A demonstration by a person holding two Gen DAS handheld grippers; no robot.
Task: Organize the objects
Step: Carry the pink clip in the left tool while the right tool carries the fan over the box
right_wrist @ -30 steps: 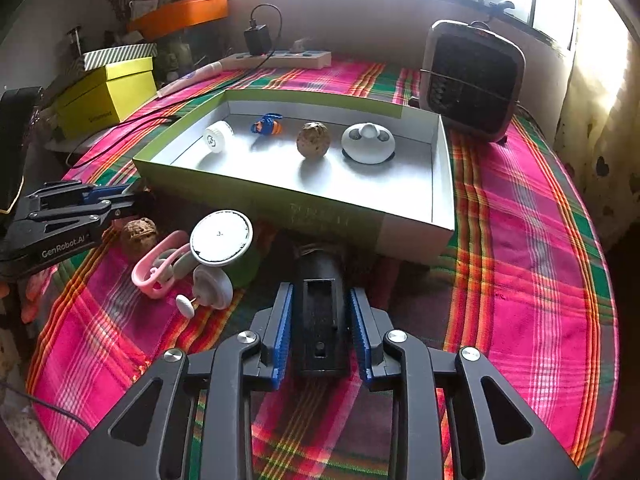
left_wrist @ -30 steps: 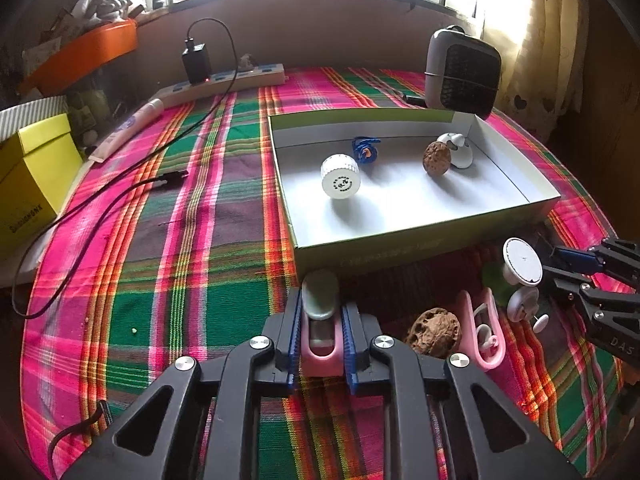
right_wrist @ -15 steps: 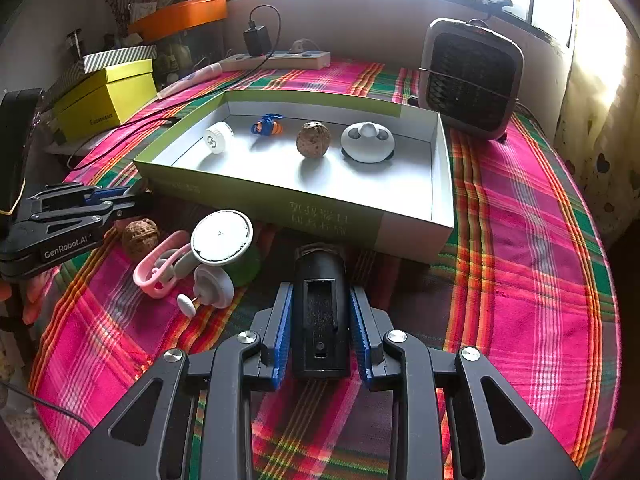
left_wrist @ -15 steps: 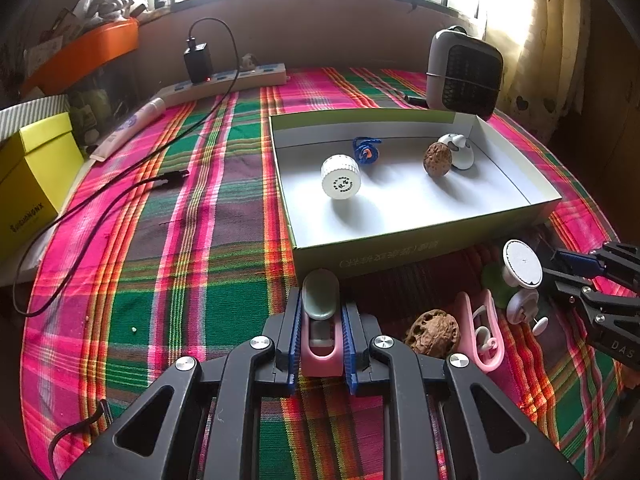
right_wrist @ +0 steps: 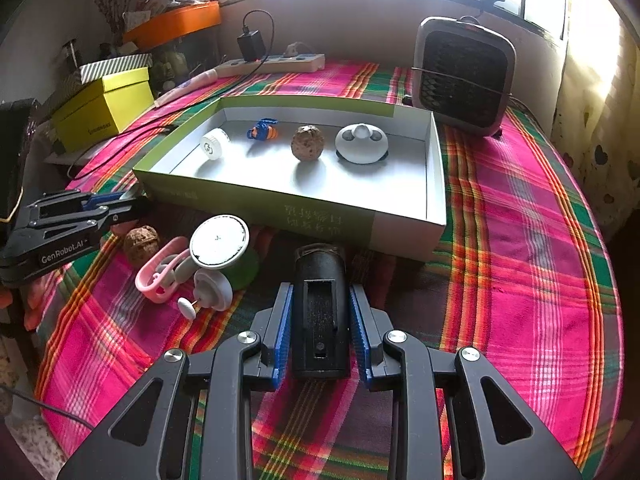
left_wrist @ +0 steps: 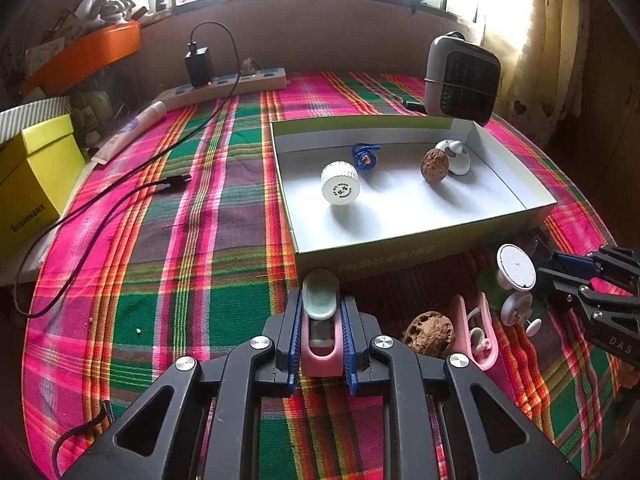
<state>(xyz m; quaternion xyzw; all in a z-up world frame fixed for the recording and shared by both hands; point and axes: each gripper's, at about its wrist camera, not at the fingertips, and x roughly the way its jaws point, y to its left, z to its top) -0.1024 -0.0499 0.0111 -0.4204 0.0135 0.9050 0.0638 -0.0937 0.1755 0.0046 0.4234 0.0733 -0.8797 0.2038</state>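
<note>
My left gripper [left_wrist: 320, 316] is shut on a small pink holder with a pale green cap [left_wrist: 319, 300], just in front of the green-and-white box [left_wrist: 400, 254]. My right gripper [right_wrist: 320, 304] is shut on a black oblong device [right_wrist: 320, 304], near the box [right_wrist: 328, 216] front wall. Inside the box lie a white cap [left_wrist: 340, 182], a blue clip [left_wrist: 366, 156], a walnut [left_wrist: 434, 165] and a white round gadget [right_wrist: 361, 143]. On the cloth between the grippers sit another walnut [left_wrist: 429, 333], a pink clip [left_wrist: 476, 332], a white-lidded green jar [right_wrist: 224, 246] and a white hook [right_wrist: 212, 290].
A plaid cloth [left_wrist: 168, 240] covers the round table. A small heater [right_wrist: 464, 74] stands behind the box. At the far left are a power strip [left_wrist: 228, 84] with a charger and trailing cable [left_wrist: 120, 200], a tube, and a yellow box [left_wrist: 32, 176].
</note>
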